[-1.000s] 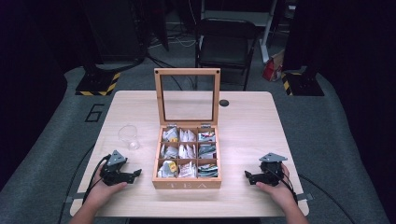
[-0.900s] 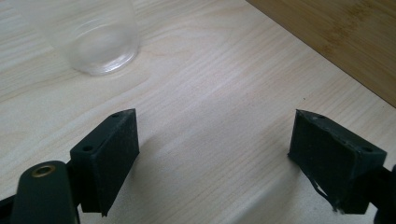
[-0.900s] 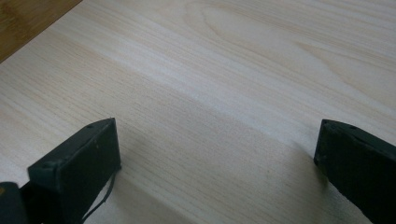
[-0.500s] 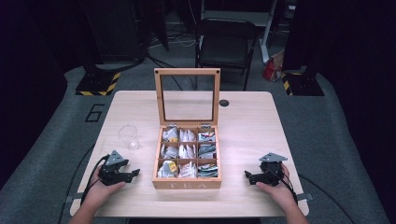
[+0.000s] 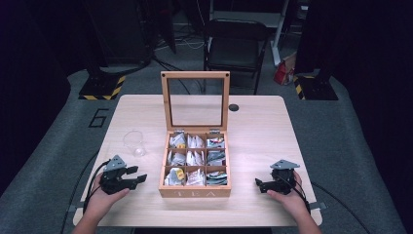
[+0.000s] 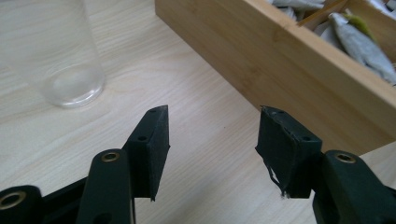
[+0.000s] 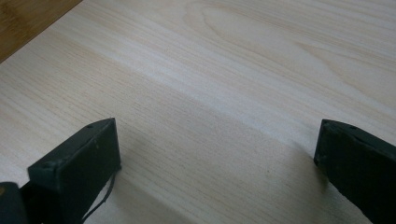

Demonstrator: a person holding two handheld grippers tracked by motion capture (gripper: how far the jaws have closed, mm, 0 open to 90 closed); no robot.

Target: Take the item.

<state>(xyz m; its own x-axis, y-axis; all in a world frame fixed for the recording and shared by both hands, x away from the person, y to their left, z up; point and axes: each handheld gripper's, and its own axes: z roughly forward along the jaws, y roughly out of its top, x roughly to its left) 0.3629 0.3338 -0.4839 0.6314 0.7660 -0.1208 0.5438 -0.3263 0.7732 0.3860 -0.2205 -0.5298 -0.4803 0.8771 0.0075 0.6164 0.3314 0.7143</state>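
Note:
A wooden tea box [image 5: 196, 191] stands in the middle of the table, its glass lid [image 5: 195, 101] raised upright; its compartments hold several tea bags [image 5: 196, 158]. My left gripper [image 5: 139, 179] hovers left of the box's front corner, above the table. Its jaws have just been closing and stand partly open with nothing between them [image 6: 212, 133]; the box wall [image 6: 299, 70] lies just beyond. A clear glass [image 5: 135, 143] stands past it [image 6: 60, 56]. My right gripper [image 5: 259, 185] rests near the front right, wide open over bare wood [image 7: 217, 140].
The light wooden table [image 5: 263, 126] has a small dark hole [image 5: 234, 107] behind the box. A black chair [image 5: 235, 46] stands beyond the far edge. Cables trail from both grippers off the front edge.
My left gripper has lifted off the table and drifted slightly toward the box, with its jaws narrower than before. The right gripper has stayed where it was.

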